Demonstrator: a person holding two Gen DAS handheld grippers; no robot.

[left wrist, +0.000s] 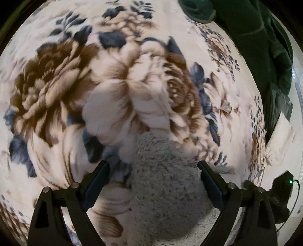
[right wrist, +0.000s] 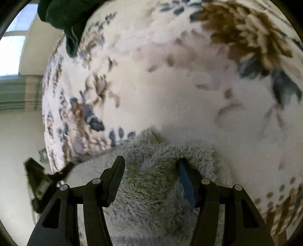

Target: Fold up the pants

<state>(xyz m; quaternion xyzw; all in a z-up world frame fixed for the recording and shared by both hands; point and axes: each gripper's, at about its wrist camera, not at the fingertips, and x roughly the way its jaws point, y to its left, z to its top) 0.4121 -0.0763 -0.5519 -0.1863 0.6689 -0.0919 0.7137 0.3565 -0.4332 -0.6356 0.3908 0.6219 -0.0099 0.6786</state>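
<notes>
The pants (left wrist: 162,181) are fluffy grey fleece, lying on a floral blanket (left wrist: 56,85). In the left wrist view my left gripper (left wrist: 153,165) is open, its jaws wide apart astride a rounded end of the grey fabric. In the right wrist view the pants (right wrist: 151,181) fill the lower middle. My right gripper (right wrist: 150,160) is open, its fingers set either side of the fluffy edge, the right finger (right wrist: 186,181) pressed into the pile. The left gripper's body (right wrist: 40,181) shows at the right view's left edge.
A dark green garment (left wrist: 251,37) lies at the blanket's far right corner; it also shows in the right wrist view (right wrist: 64,17) at top left. The bed edge, a pale wall and a window (right wrist: 11,47) lie to the left there.
</notes>
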